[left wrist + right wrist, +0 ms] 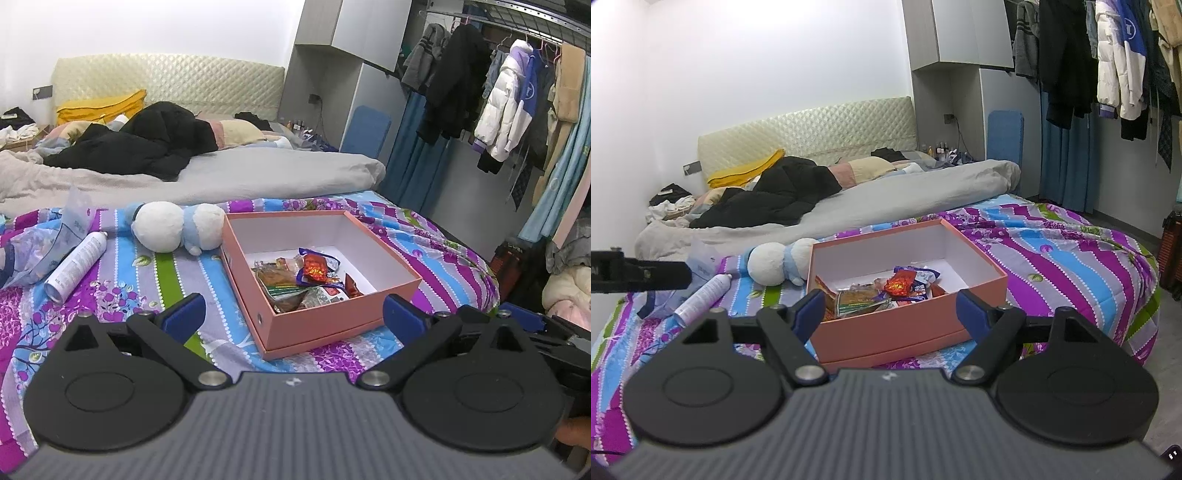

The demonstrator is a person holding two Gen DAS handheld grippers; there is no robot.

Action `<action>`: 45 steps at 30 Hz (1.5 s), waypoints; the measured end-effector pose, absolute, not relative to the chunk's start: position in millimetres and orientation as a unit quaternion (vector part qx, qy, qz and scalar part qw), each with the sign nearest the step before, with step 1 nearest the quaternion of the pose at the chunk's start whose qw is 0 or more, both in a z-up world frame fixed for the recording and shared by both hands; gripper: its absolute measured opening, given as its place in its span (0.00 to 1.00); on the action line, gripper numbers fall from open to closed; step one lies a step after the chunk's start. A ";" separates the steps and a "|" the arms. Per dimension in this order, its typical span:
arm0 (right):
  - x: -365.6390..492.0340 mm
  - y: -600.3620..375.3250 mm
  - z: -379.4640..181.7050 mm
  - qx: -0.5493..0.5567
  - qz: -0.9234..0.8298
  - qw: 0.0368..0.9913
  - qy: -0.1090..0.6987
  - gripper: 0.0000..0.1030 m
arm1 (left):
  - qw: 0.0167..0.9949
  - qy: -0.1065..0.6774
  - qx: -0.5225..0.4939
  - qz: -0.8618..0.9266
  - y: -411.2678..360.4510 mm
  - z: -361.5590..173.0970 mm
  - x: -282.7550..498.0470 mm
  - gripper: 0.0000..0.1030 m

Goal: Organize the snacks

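Snack packets (308,278) lie heaped in the near half of a salmon-pink cardboard box (325,321), which sits open-topped on a striped floral bedspread (155,284); the far half of the box shows bare white floor. A red foil wrapper (900,286) tops the heap. Just beyond the box's far left corner rests a white-and-blue plush toy (177,227), and farther left of the box lies a white spray can (75,264) on its side beside clear plastic packaging (55,240). Short of the box's near wall, the left gripper (293,317) hovers with blue pads apart and empty. The right gripper (894,314) likewise stands wide apart, its pads either side of that wall as seen, gripping nothing.
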State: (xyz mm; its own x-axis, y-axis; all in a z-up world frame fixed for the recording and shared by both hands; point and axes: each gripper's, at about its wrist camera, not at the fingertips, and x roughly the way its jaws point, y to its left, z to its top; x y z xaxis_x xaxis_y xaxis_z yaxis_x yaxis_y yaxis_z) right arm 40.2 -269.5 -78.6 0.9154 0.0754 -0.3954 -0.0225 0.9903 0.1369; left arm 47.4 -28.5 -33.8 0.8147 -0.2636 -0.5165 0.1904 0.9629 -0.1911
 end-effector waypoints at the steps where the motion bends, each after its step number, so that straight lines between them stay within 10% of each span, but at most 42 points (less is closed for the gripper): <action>1: 40.2 -269.4 -78.9 0.065 0.025 0.977 0.204 0.77 | 0.950 0.281 -0.065 -0.119 -28.4 -33.6 47.7 1.00; 8: 40.5 -269.0 -80.6 0.065 0.025 0.976 0.208 0.77 | 0.949 0.282 -0.066 -0.122 -27.4 -34.0 48.7 1.00; 15: 45.2 -272.5 -83.4 0.073 0.027 0.972 0.222 1.00 | 0.950 0.287 -0.051 -0.113 -32.0 -34.1 50.2 1.00; 45: 49.8 -272.7 -82.4 0.083 0.023 0.971 0.224 1.00 | 0.949 0.294 -0.047 -0.101 -38.7 -35.2 48.6 1.00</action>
